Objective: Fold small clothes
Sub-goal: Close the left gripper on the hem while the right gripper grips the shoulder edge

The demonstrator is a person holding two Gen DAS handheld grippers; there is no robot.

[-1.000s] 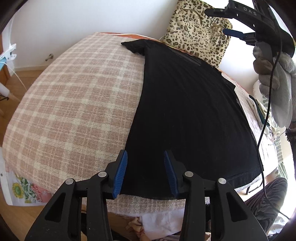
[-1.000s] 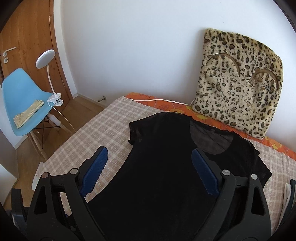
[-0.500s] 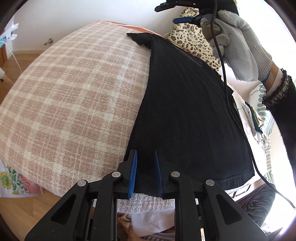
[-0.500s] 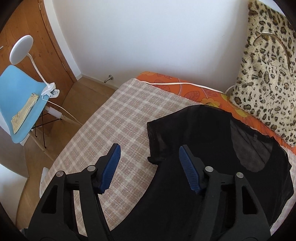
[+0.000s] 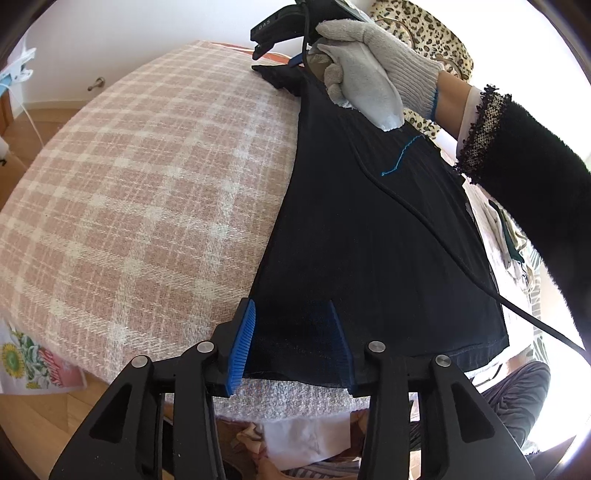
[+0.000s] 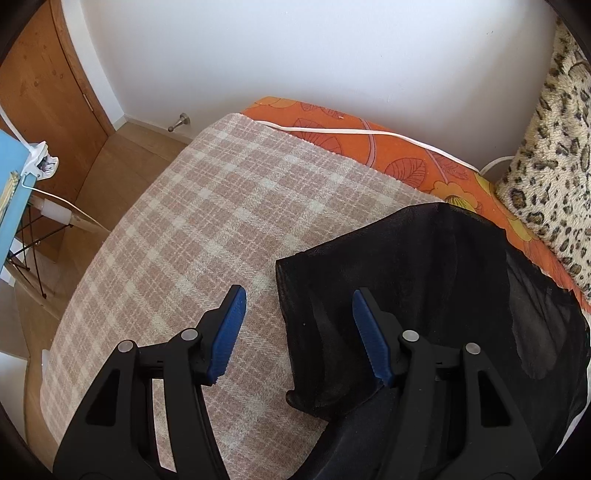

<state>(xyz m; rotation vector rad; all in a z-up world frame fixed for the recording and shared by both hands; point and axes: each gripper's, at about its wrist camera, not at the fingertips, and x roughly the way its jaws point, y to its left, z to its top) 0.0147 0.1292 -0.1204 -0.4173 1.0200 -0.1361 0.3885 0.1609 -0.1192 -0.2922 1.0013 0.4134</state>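
A black sheer t-shirt (image 5: 373, 236) lies flat on a pink plaid blanket (image 5: 140, 206). My left gripper (image 5: 291, 343) is open, its blue pads on either side of the shirt's near left hem corner. My right gripper (image 6: 299, 328) is open over the shirt's left sleeve (image 6: 332, 295), one pad above the blanket, the other above the sleeve. The right gripper also shows in the left wrist view (image 5: 280, 33), held by a gloved hand (image 5: 365, 66) at the far sleeve.
A leopard-print cushion (image 6: 554, 162) leans on the wall behind an orange floral sheet (image 6: 369, 147). A blue chair (image 6: 11, 192) with a clip lamp stands at the left by a wooden door (image 6: 40, 85). Clothes and a cable (image 5: 443, 251) lie at the right.
My left gripper narrowed its jaws at the hem, then opened wide again. My right gripper moved down and left to the sleeve, narrowing its jaws somewhat.
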